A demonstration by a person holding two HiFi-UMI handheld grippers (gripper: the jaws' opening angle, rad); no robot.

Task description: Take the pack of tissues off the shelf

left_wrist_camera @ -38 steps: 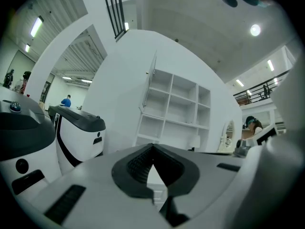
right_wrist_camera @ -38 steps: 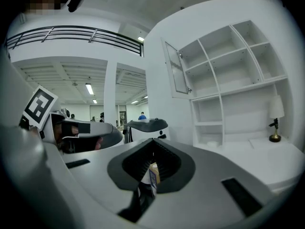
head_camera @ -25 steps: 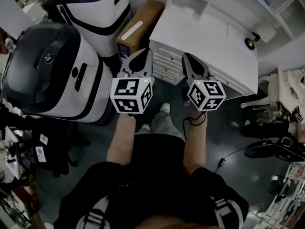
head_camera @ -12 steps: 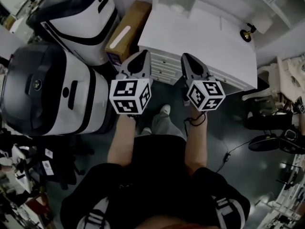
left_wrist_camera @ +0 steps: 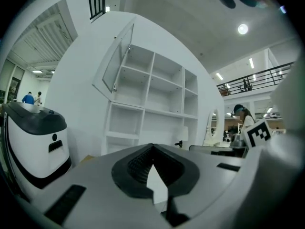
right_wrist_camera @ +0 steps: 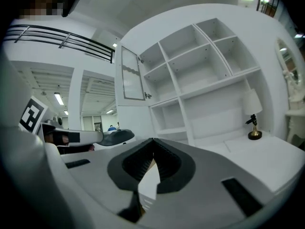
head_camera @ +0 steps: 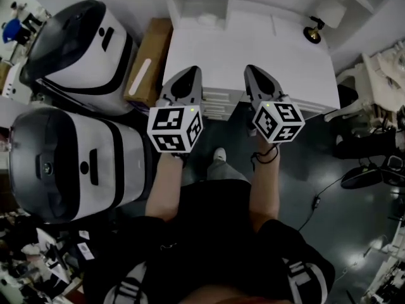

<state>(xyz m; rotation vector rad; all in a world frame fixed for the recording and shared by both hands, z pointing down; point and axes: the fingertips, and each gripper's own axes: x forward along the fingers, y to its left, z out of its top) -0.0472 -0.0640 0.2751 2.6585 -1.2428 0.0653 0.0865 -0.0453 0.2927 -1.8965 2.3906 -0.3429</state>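
L hand-held gripper [left_wrist_camera: 152, 146], R hand-held gripper [right_wrist_camera: 153, 140] closed, empty; only head view shows poss. tissues [head_camera: 207, 19] in shelf [head_camera: 183, 8].

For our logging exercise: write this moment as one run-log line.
phase: pre-grasp | left gripper: shut, empty | right gripper: shut, empty | both facing white shelf unit | tissue pack: not held

tiny unclear obj [head_camera: 207, 19] in shelf [head_camera: 183, 10] cubby

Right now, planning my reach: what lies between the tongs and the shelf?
Only bare desktop lies there, in the head view; the lamp stands aside.
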